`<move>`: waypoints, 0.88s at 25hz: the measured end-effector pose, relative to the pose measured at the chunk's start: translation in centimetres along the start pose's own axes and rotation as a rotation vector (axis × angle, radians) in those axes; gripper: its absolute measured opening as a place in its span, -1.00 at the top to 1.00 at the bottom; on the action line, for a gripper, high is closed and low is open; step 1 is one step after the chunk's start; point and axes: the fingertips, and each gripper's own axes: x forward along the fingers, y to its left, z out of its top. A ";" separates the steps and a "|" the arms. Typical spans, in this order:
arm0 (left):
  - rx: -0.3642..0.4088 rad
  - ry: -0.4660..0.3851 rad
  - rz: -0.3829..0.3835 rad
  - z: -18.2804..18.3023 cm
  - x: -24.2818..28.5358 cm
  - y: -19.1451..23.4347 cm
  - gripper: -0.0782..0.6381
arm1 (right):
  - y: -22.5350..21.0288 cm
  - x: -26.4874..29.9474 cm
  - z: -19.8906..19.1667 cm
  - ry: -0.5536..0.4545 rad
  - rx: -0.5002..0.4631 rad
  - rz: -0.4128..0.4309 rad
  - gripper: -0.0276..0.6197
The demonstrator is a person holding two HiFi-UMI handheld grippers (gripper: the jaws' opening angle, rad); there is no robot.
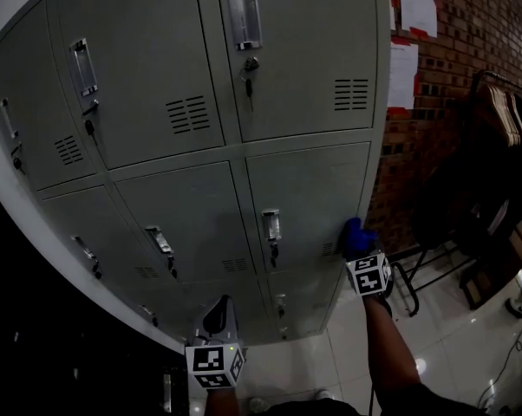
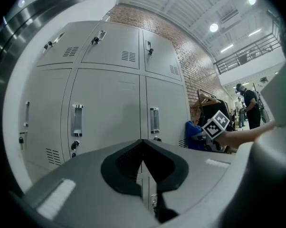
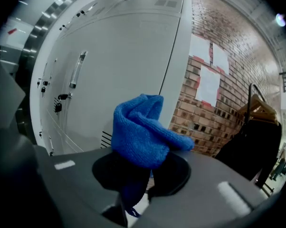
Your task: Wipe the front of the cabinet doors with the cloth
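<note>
The grey locker cabinet [image 1: 309,193] has several doors with handles and keys. My right gripper [image 1: 358,244] is shut on a bunched blue cloth [image 1: 357,232], held at the right edge of a middle-row door beside its vent slots. In the right gripper view the cloth [image 3: 138,132] bulges out over the jaws in front of the door [image 3: 119,80]; whether it touches the door I cannot tell. My left gripper [image 1: 216,315] hangs low before the bottom doors, shut on nothing [image 2: 143,163]. From the left gripper view the cloth [image 2: 194,136] shows at the right.
A brick wall [image 1: 469,24] with pinned papers [image 1: 417,3] adjoins the cabinet's right side. A dark clothes rack with hangers [image 1: 504,120] stands further right on glossy floor tiles [image 1: 452,336]. A person [image 2: 251,109] stands far off in the hall.
</note>
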 end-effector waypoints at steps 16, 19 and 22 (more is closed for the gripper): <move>-0.002 0.006 -0.015 -0.4 0.7 -0.3 0.74 | 8.9 1.8 1.7 -0.003 -0.042 0.170 0.66; -0.001 0.002 0.000 -0.3 0.4 0.3 0.74 | 10.8 1.6 2.8 -0.037 -0.028 0.205 0.66; -0.005 -0.010 0.027 0.0 0.0 1.5 0.74 | 13.3 1.6 4.0 -0.076 -0.009 0.251 0.66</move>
